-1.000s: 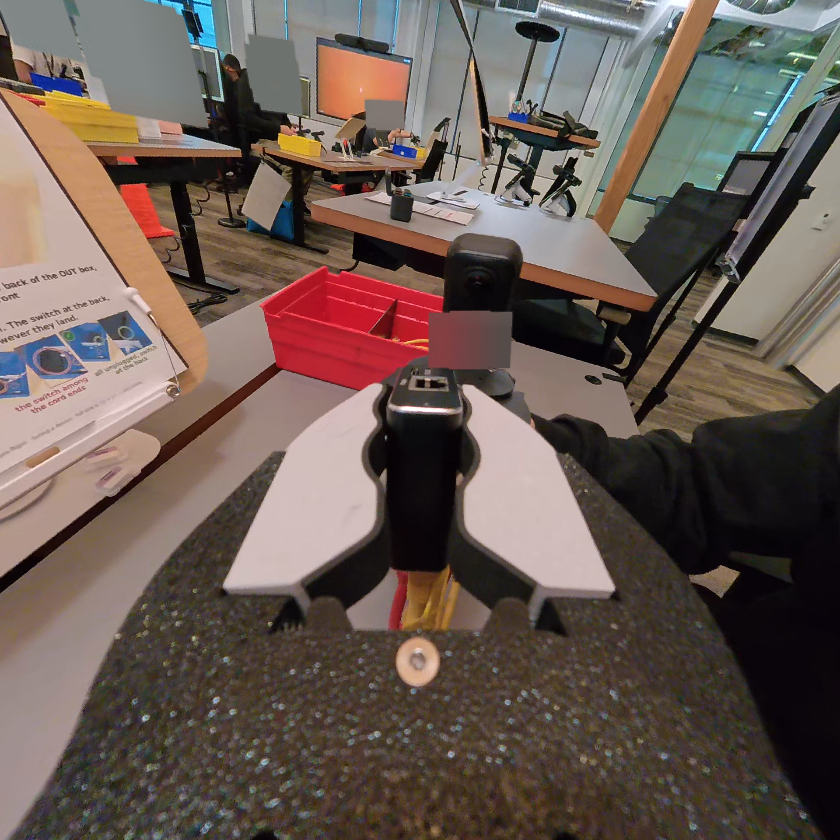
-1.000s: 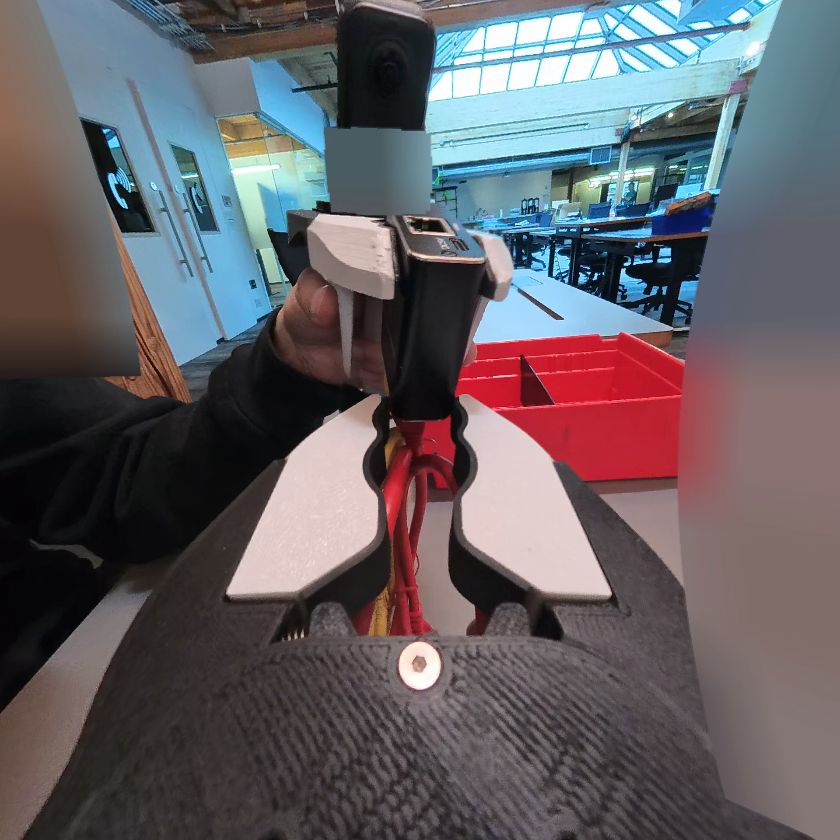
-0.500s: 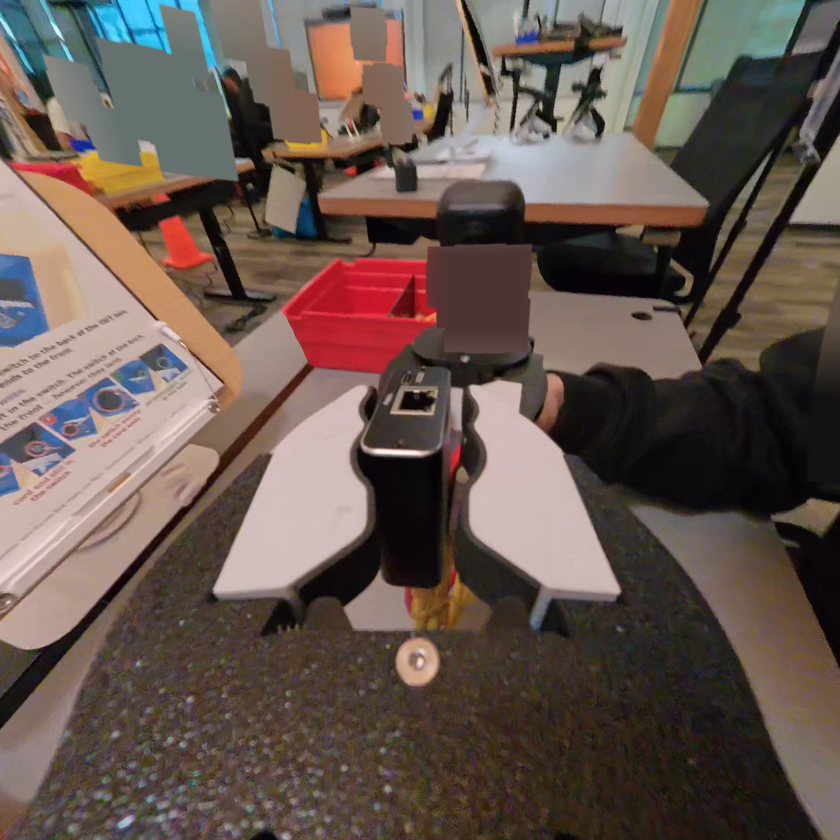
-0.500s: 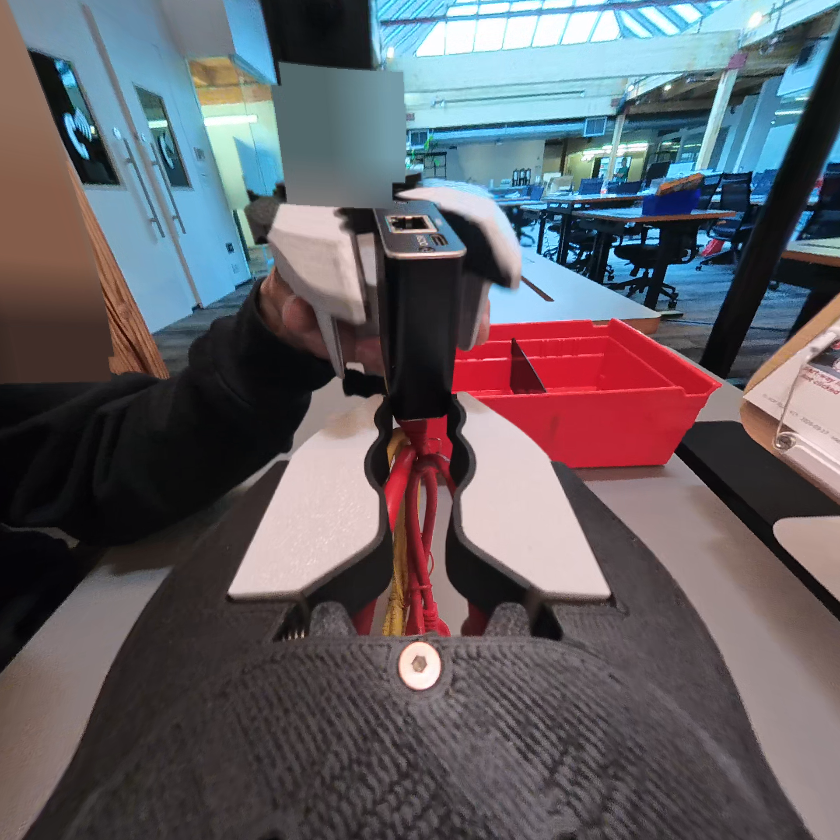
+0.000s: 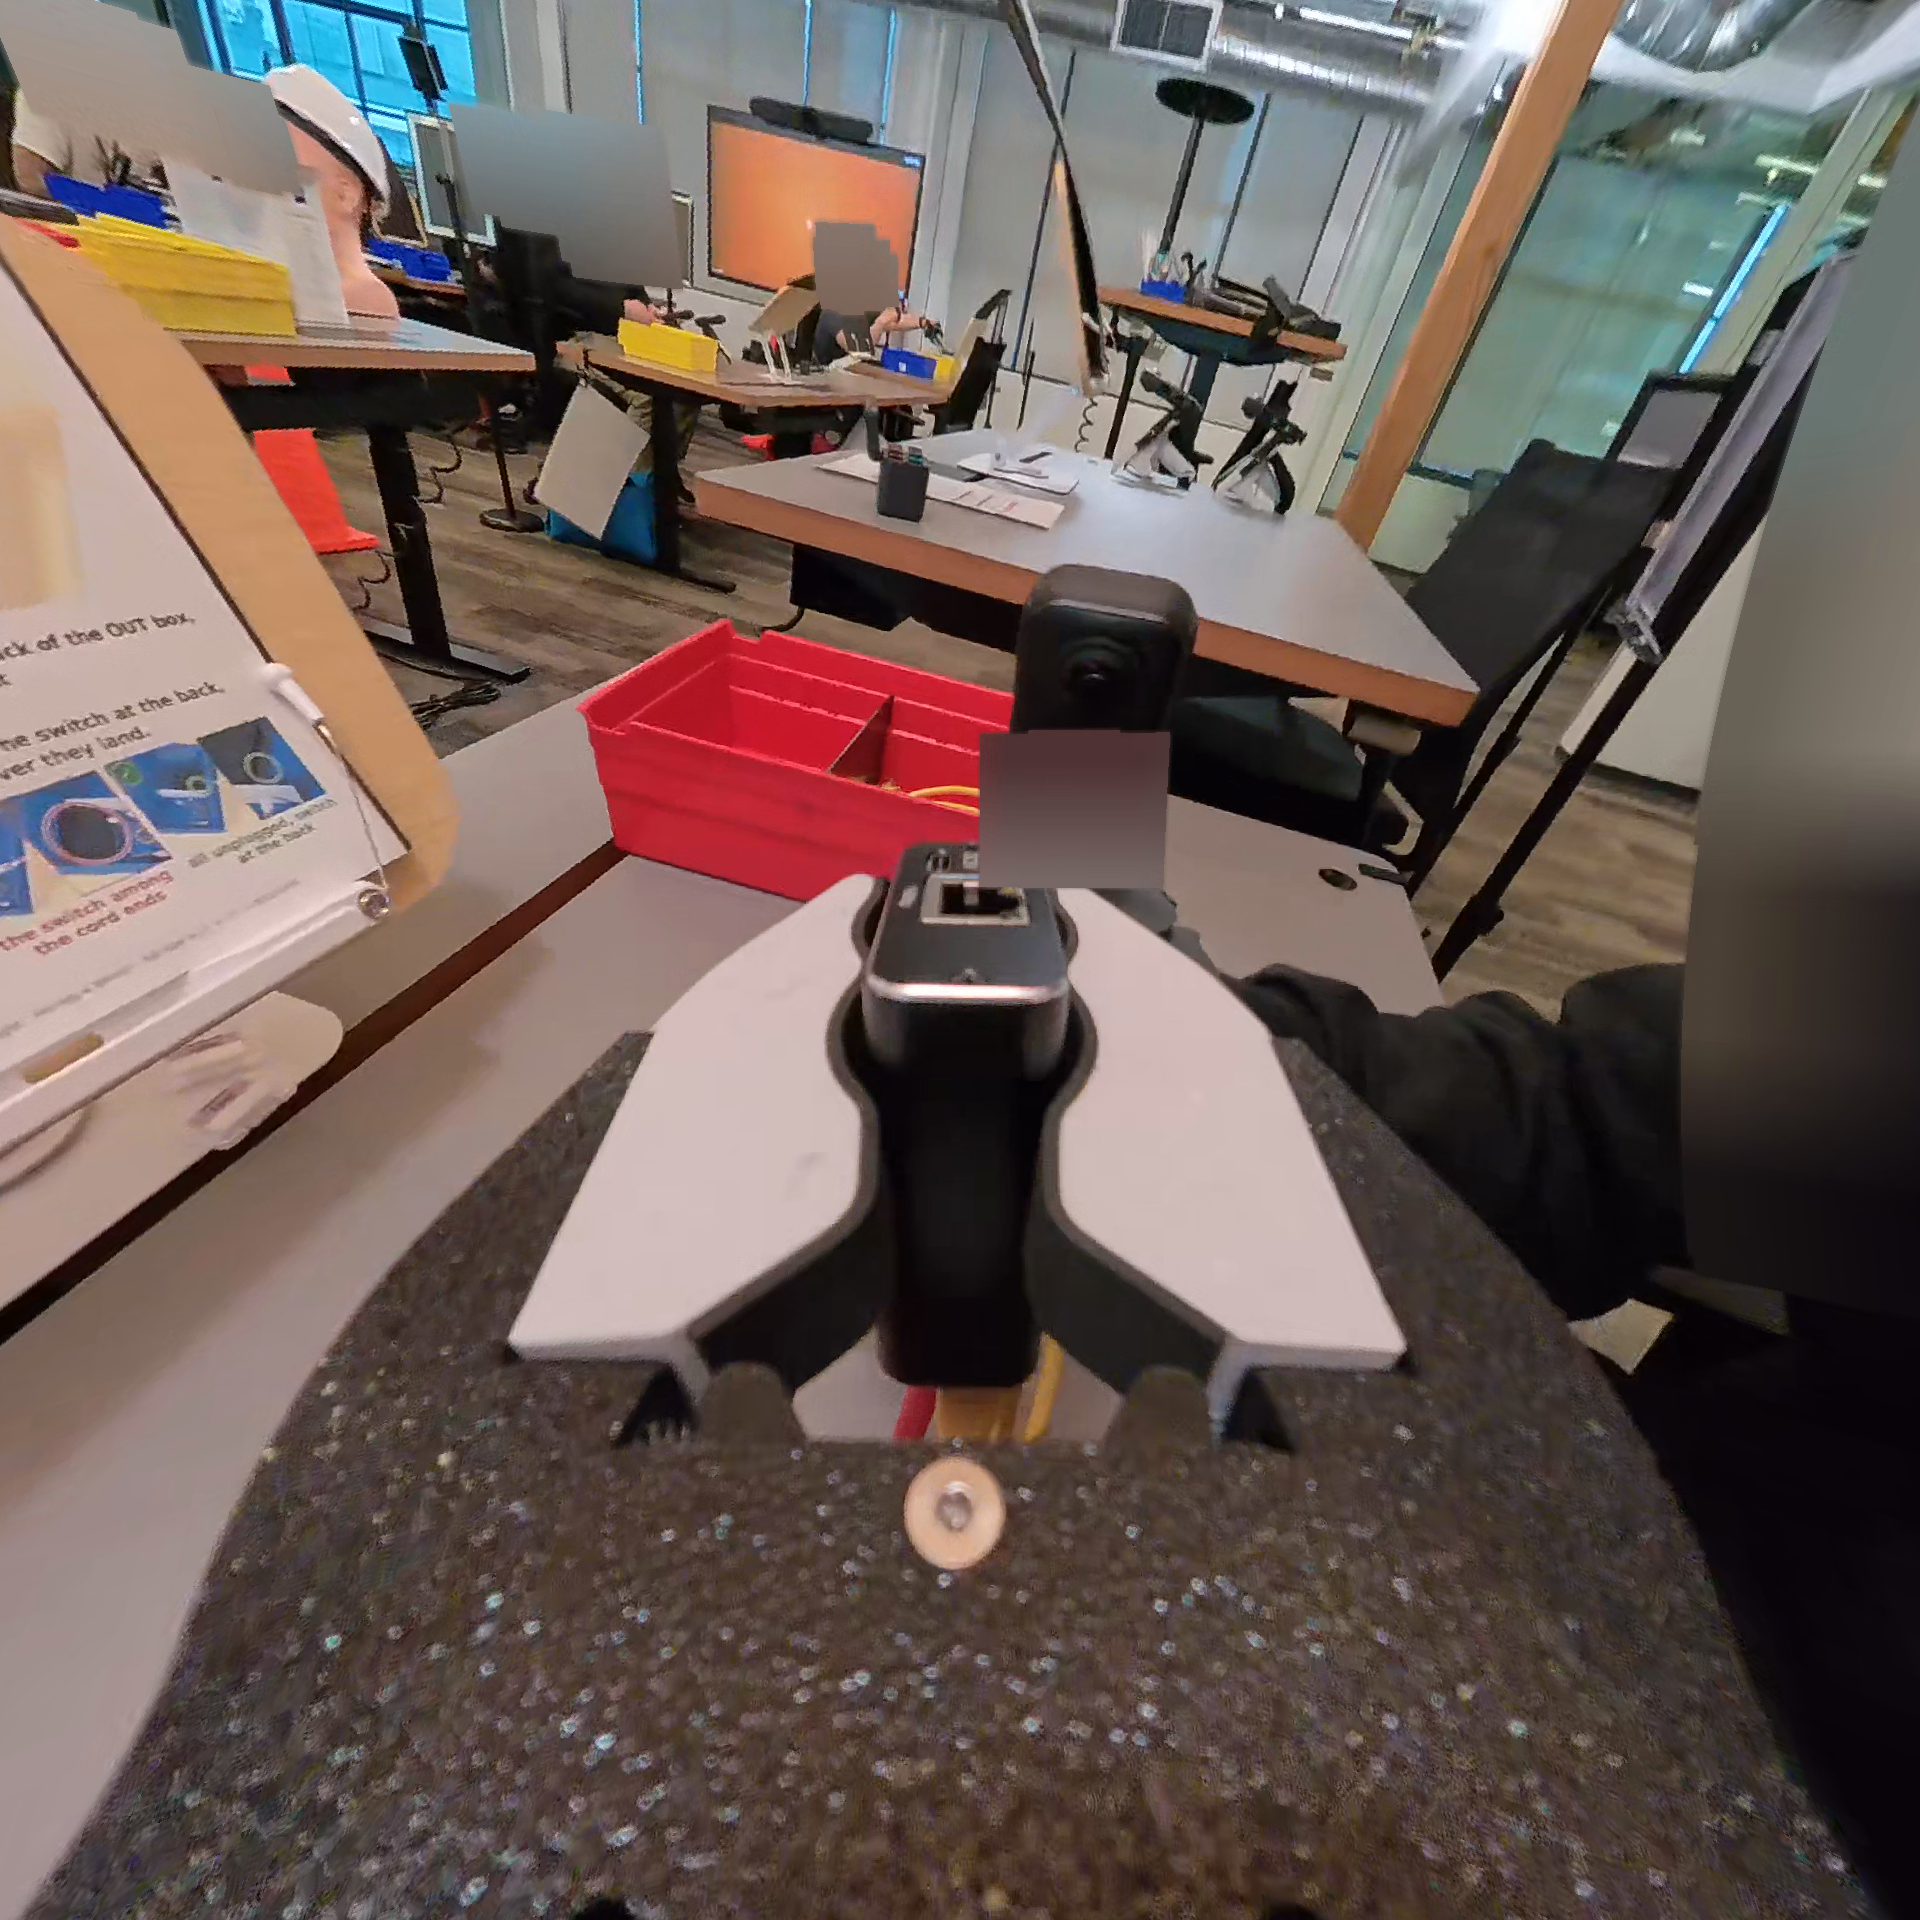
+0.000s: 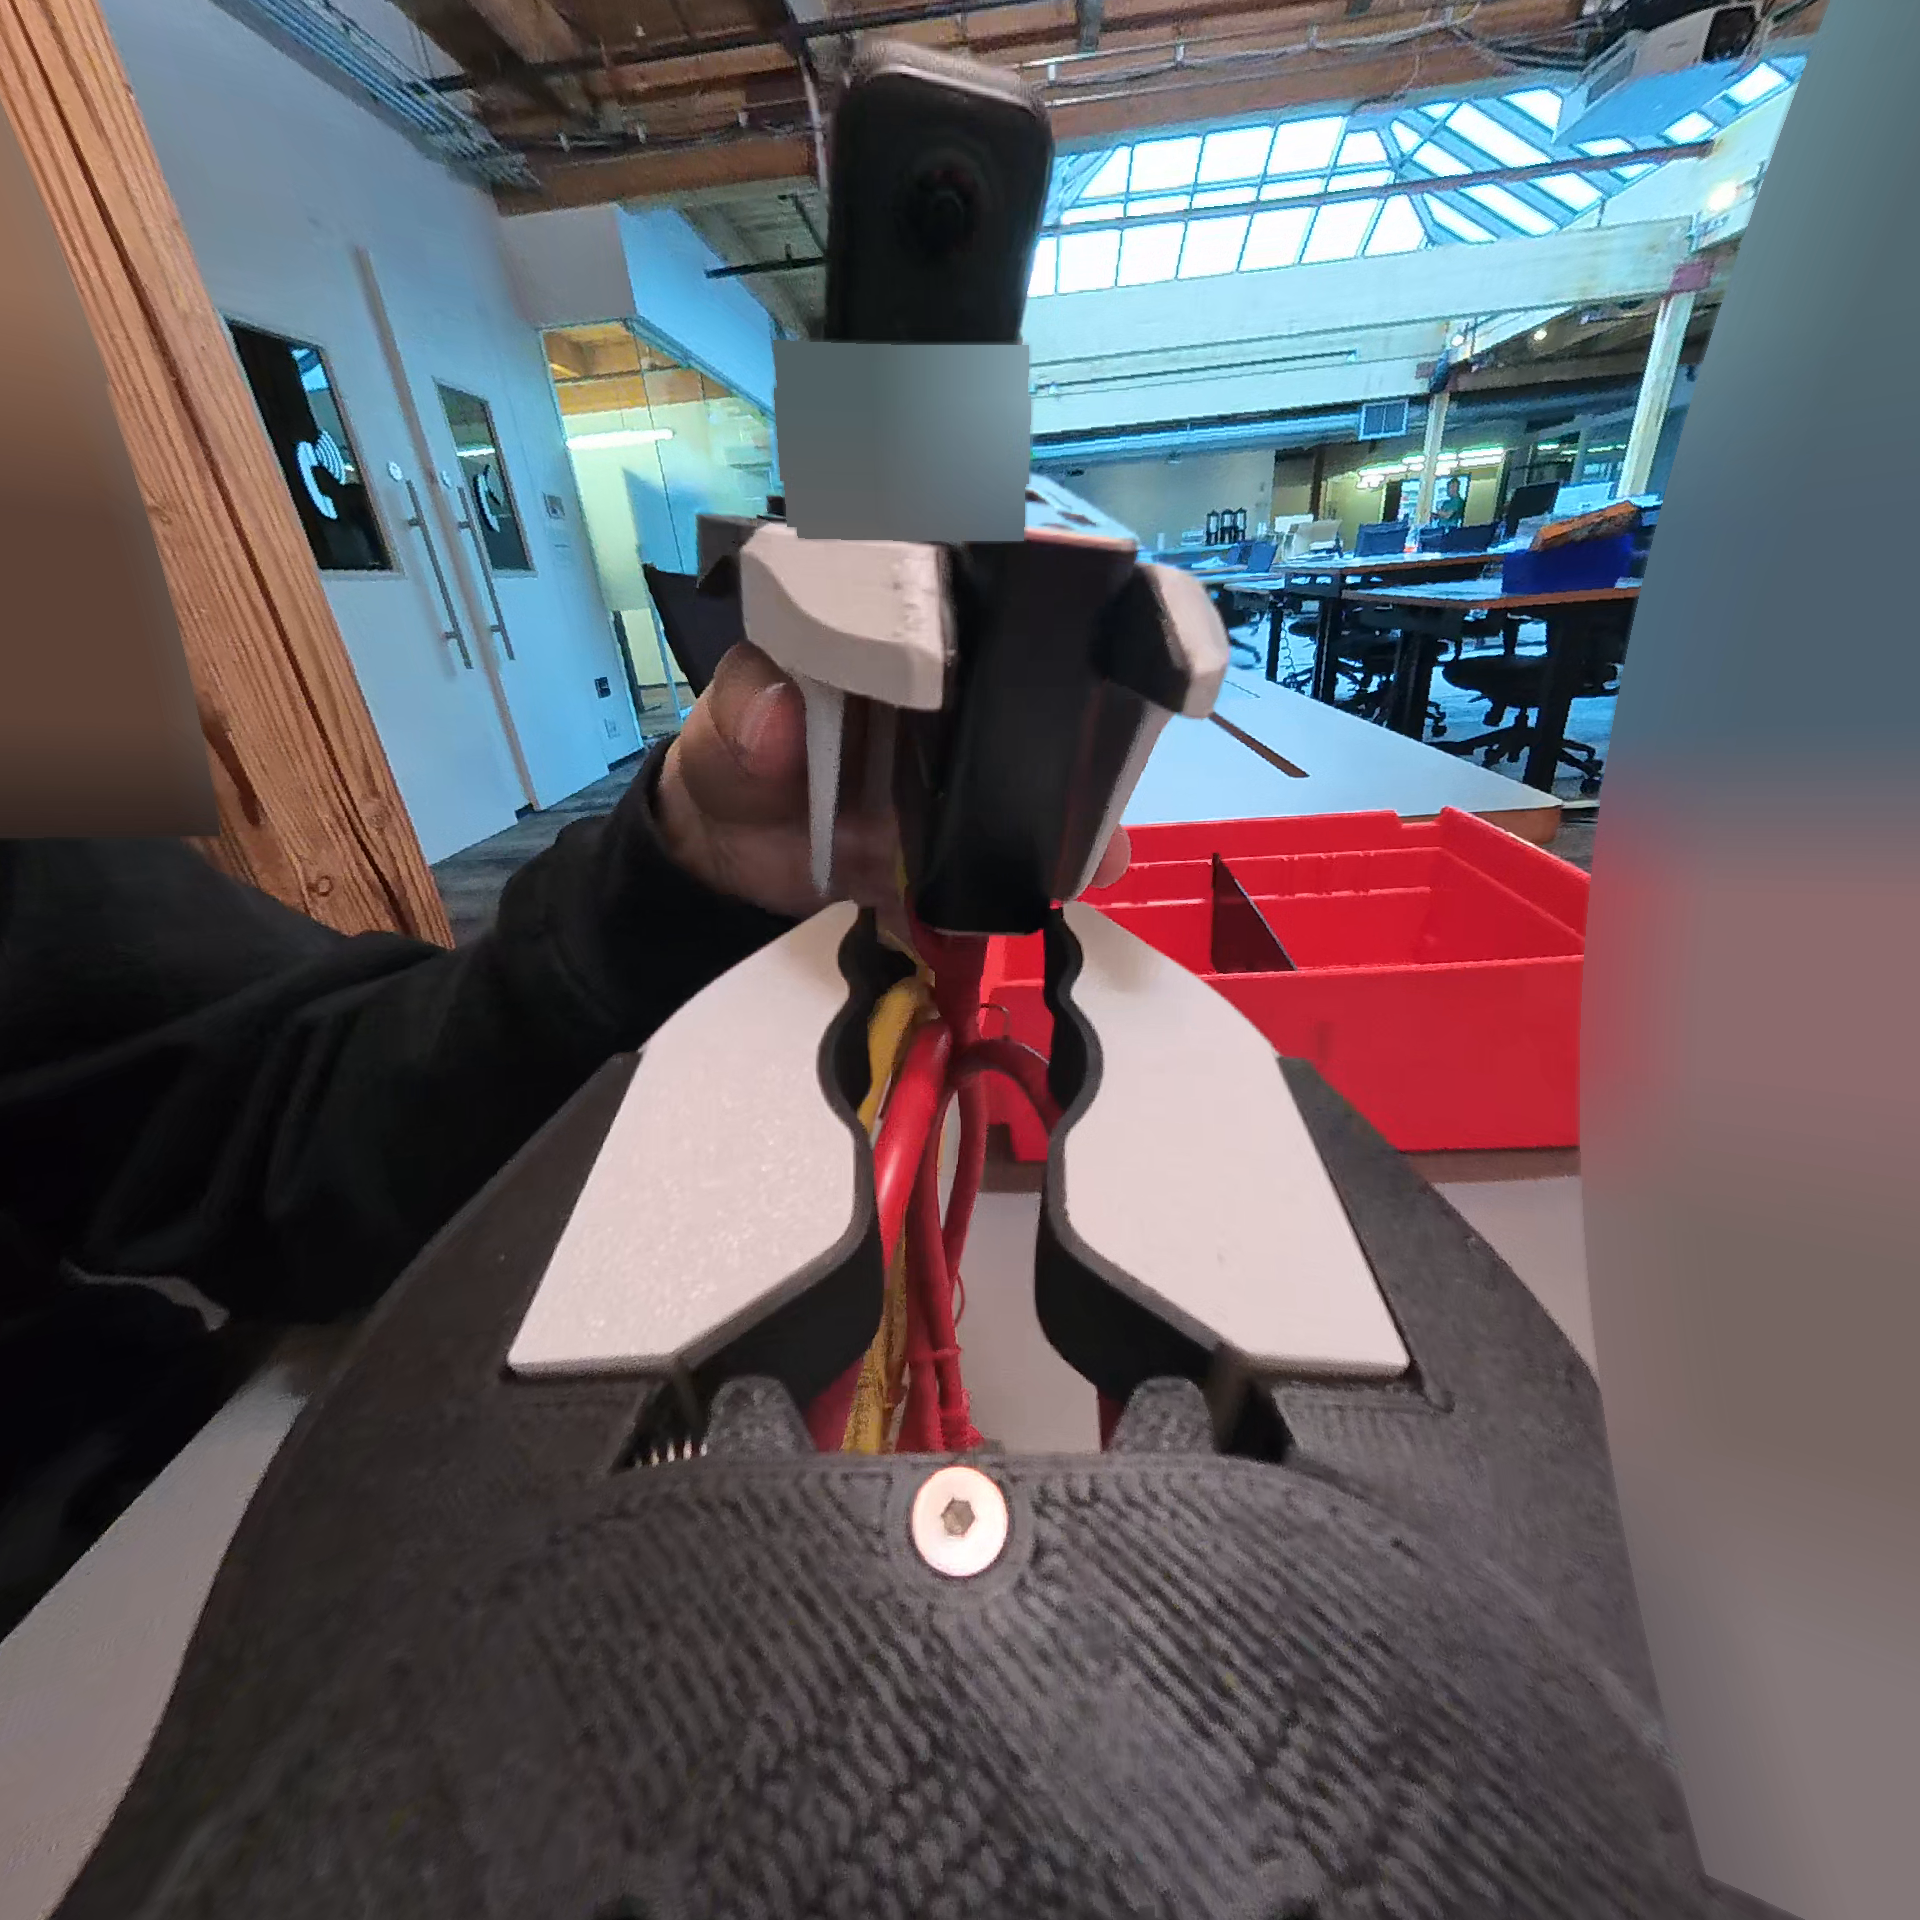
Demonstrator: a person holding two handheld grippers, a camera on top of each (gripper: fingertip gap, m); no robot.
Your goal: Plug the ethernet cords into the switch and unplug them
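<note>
The black switch (image 5: 966, 1143) stands upright in my left gripper (image 5: 966, 925), which is shut on its sides, an empty port facing up. Red cords (image 5: 914, 1408) and a yellow cord (image 5: 1044, 1392) hang below it. In the right wrist view the switch (image 6: 997, 779) sits between the left gripper's white fingers (image 6: 842, 623). My right gripper (image 6: 956, 935) is closed around the switch's lower end, where a red cord (image 6: 914, 1143) enters. A yellow cord (image 6: 894, 1029) hangs between its fingers. The right gripper's camera (image 5: 1101, 665) shows just behind the switch.
A red divided bin (image 5: 748, 769) stands on the grey table (image 5: 520, 1039) beyond the grippers and also shows in the right wrist view (image 6: 1403, 1039). An instruction sheet on a wooden stand (image 5: 156, 779) is at the left. A dark sleeve (image 5: 1455, 1122) reaches in from the right. The left gripper's tips are roughly 6 cm from the right gripper's.
Both grippers stayed shut on the switch while the pair swung about. The left view dipped, then rose again. In the right view the switch's top port has tilted out of sight.
</note>
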